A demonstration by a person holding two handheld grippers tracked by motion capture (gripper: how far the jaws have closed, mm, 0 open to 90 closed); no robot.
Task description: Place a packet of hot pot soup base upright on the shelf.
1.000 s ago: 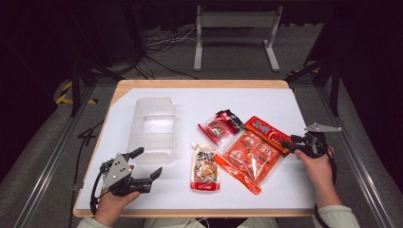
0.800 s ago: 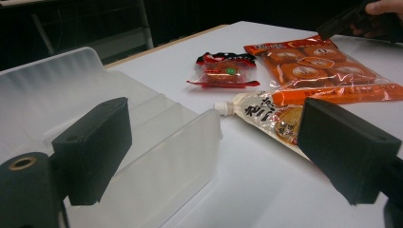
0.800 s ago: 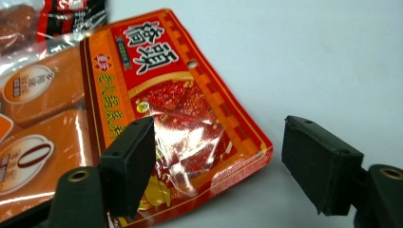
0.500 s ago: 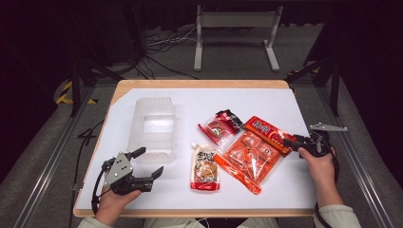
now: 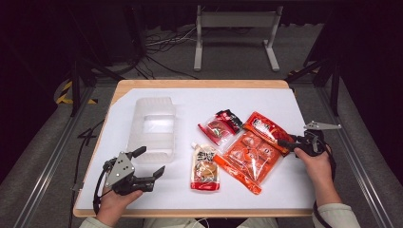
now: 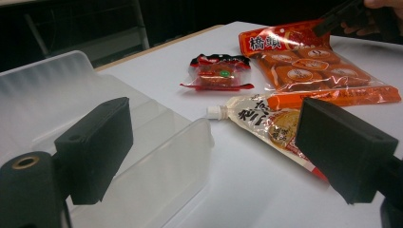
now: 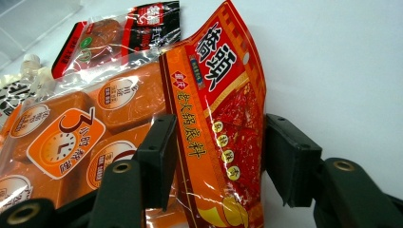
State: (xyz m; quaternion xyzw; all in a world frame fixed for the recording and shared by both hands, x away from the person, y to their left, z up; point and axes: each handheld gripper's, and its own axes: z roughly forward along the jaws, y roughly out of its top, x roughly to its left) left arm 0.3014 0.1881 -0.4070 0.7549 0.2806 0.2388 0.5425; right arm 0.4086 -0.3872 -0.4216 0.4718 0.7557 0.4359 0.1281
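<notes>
Your right gripper (image 5: 286,141) sits at the right edge of the white table (image 5: 304,185), its jaws set either side of the red hotpot-base packet (image 7: 223,123), which lies at the right end of the spread of packets with its near end between your pads. In the right gripper view the left pad touches the packet's edge, while the right pad stands just off the other edge, with a sliver of table between; the jaws have just been closing and are now partly closed around the packet, not yet clamped on it. The packet bows up a little along its length. Its left side overlaps the clear bag of orange snack cakes (image 5: 249,154), which lies beside it toward the middle of the table. Beyond these sits a small red snack packet (image 5: 221,126), and to the left of the bag lies a spouted sauce pouch (image 5: 205,167) with its cap pointing away from you. Your left gripper (image 5: 154,166) rests near the front left corner of the table, jaws wide apart with nothing between them, just beside the near end of the clear plastic container (image 5: 153,126), which stands well apart from the packet.
</notes>
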